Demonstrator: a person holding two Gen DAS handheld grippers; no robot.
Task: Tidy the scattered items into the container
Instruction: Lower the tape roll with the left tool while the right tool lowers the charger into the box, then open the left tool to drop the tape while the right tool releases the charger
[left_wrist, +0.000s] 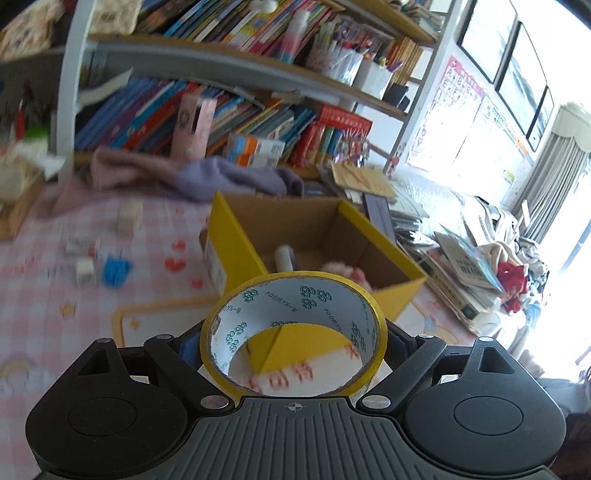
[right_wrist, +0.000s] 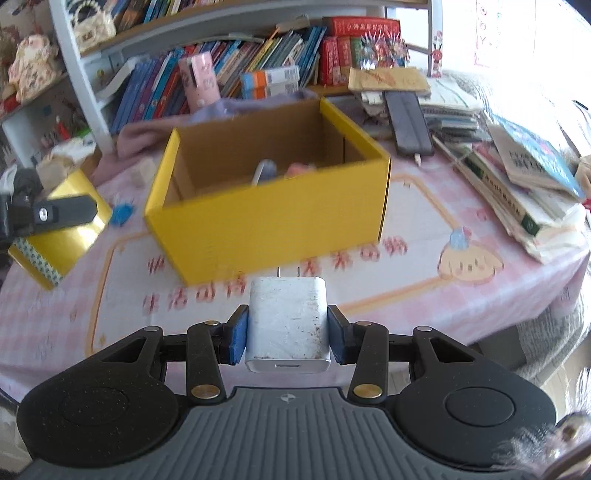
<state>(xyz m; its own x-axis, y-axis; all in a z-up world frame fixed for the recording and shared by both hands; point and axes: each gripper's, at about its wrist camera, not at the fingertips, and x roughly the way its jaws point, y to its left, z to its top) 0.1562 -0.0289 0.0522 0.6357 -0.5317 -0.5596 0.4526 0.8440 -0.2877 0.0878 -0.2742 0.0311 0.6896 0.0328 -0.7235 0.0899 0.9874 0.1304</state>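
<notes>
left gripper (left_wrist: 293, 343): you've got it spread wide, clamped on the yellow tape roll (left_wrist: 293, 332)
right gripper (right_wrist: 287, 334): you're pinching the white plastic charger cube (right_wrist: 287, 325)
yellow cardboard box (right_wrist: 273, 229): open, right ahead

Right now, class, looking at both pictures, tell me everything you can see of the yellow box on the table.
The yellow box is an open-topped cardboard carton, bright yellow outside and plain brown inside, with its flaps folded away. It stands upright on the pink checked tablecloth, angled so one corner faces the camera. Inside lie a small bottle-like item and something pink, both blurred. Neither claw touches it; purple cloth lies just behind.
</notes>
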